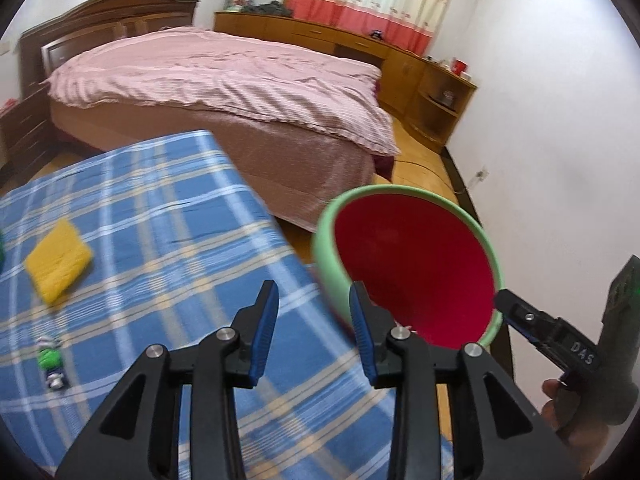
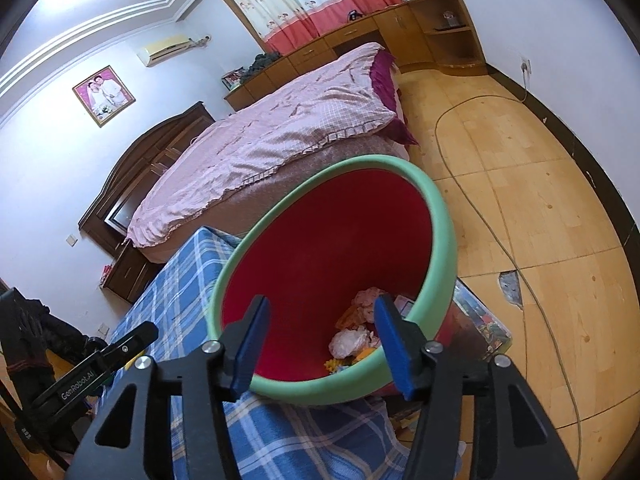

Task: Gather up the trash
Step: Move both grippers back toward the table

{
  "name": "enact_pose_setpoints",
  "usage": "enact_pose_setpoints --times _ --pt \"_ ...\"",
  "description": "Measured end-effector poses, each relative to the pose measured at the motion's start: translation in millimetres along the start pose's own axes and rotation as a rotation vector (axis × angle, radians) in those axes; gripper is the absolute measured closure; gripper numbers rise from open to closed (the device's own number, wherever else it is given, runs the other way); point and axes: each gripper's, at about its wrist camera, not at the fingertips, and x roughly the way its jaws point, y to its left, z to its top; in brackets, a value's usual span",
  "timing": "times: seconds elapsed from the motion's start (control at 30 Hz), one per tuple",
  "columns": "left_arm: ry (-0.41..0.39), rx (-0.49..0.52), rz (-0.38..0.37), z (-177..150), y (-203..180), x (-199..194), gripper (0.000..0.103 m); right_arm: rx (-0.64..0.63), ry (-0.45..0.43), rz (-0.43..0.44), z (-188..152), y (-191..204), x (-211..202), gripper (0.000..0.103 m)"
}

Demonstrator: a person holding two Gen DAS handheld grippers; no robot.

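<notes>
The task is judged to be partly done. Crumpled trash (image 2: 352, 340) is already seen lying at the bottom of the bin (image 2: 436, 216), just ahead of the right gripper (image 2: 322, 344), whose jaws are spread with nothing pinched; the near rim of the bin lies between and just below them, untouched by the pads as far as can be told. Still to be gathered, a yellow sponge (image 1: 58, 266) and a small green wrapper (image 1: 50, 362) are seen on the checked cloth (image 1: 160, 216), ahead and to the left of the left gripper (image 1: 314, 334). That gripper's jaws are held slightly apart and empty, with the bin just to its right.

The bin is a round, smooth plastic tub, red inside with a thick pale-green rim. The trash in it is soft, wrinkled paper or film, white and pinkish. The sponge is a flat rectangular pad with a coarse surface; the wrapper is small and scrunched. The cloth is a woven blue plaid, lying flat.
</notes>
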Motion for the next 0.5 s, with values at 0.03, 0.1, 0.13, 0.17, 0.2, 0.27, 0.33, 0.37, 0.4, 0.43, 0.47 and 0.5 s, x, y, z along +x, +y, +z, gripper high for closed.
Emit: enact_pose_setpoints --times 0.03,0.1,0.13,0.17,0.2,0.27,0.33,0.37,0.4,0.43,0.47,0.5 --pt "-0.003 -0.009 0.009 -0.6 4.6 -2.3 0.067 -0.003 0.000 0.003 -0.3 2.9 -0.5 0.041" --pt "-0.009 -0.028 0.031 -3.1 15.8 -9.3 0.067 -0.014 0.001 0.011 -2.1 9.4 -1.9 0.041" --pt "-0.012 -0.037 0.044 -5.1 22.2 -13.7 0.067 -0.021 0.002 0.017 -3.4 13.3 -2.5 0.041" --pt "-0.014 -0.043 0.055 -6.7 26.8 -16.7 0.067 -0.024 0.004 0.020 -4.3 15.2 -3.0 0.041" --pt "-0.018 -0.050 0.066 -8.1 32.8 -20.3 0.067 -0.028 0.005 0.024 -5.0 17.9 -3.3 0.041" --pt "-0.024 -0.067 0.090 -11.4 44.9 -27.5 0.066 -0.034 0.009 0.032 -6.8 23.2 -3.8 0.041" --pt "-0.030 -0.083 0.117 -14.4 57.1 -34.2 0.066 -0.044 0.012 0.037 -9.1 29.1 -4.6 0.041" --pt "-0.034 -0.093 0.133 -16.0 64.0 -37.5 0.066 -0.046 0.013 0.039 -9.5 30.9 -4.9 0.041" --pt "-0.037 -0.104 0.150 -17.3 70.5 -40.1 0.066 -0.051 0.014 0.042 -10.7 33.8 -5.3 0.040" --pt "-0.039 -0.117 0.166 -18.9 77.4 -43.1 0.067 -0.056 0.015 0.044 -12.0 36.4 -5.7 0.040" --pt "-0.042 -0.127 0.175 -20.7 83.4 -47.0 0.067 -0.060 0.016 0.045 -13.0 38.0 -5.9 0.040" --pt "-0.045 -0.140 0.189 -22.3 90.7 -50.0 0.066 -0.063 0.017 0.045 -13.8 38.4 -6.4 0.040"
